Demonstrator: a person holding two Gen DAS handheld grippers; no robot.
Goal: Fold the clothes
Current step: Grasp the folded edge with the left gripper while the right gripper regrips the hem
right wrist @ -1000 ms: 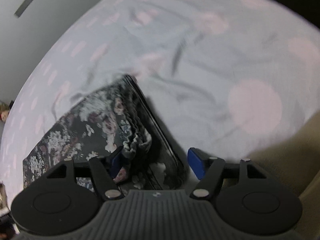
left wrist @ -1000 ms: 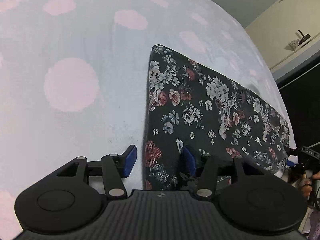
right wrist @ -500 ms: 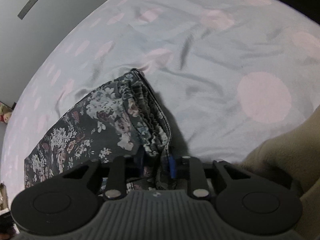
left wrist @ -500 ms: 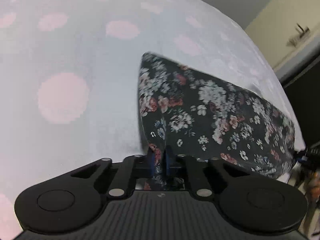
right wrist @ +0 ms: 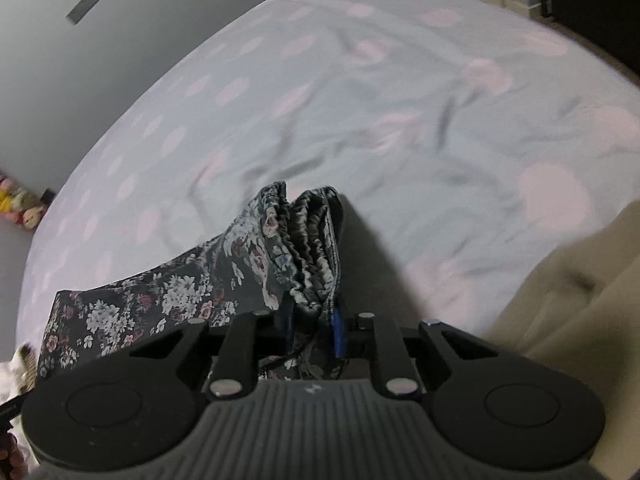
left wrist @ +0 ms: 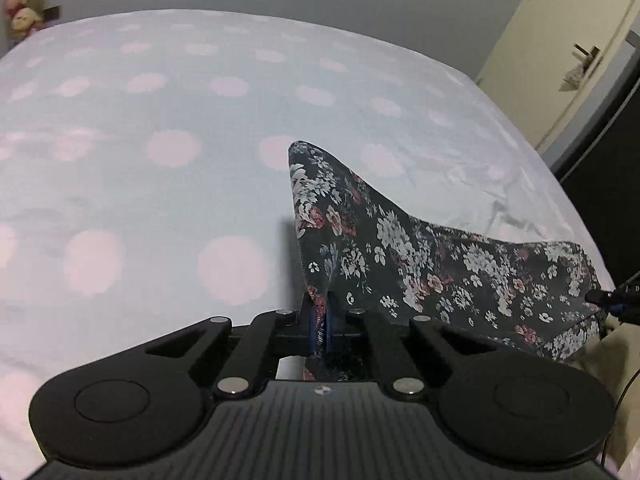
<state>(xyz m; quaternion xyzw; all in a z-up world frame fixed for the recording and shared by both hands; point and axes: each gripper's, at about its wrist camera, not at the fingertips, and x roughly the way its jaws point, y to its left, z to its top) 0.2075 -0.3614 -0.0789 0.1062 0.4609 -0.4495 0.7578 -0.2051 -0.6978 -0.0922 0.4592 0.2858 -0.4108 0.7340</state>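
Left gripper was clamped on one end of the floral garment; right gripper, its jaws closing, pinched the bunched, gathered end. Cloth hung raised between them over the dotted bed, its long axis running gripper to gripper, neither hand nearer

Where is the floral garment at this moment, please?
The floral garment hangs just above the spotted bedsheet, stretched between both grippers: the left gripper pinches its flat corner, and the right gripper is closing on its gathered waistband end.
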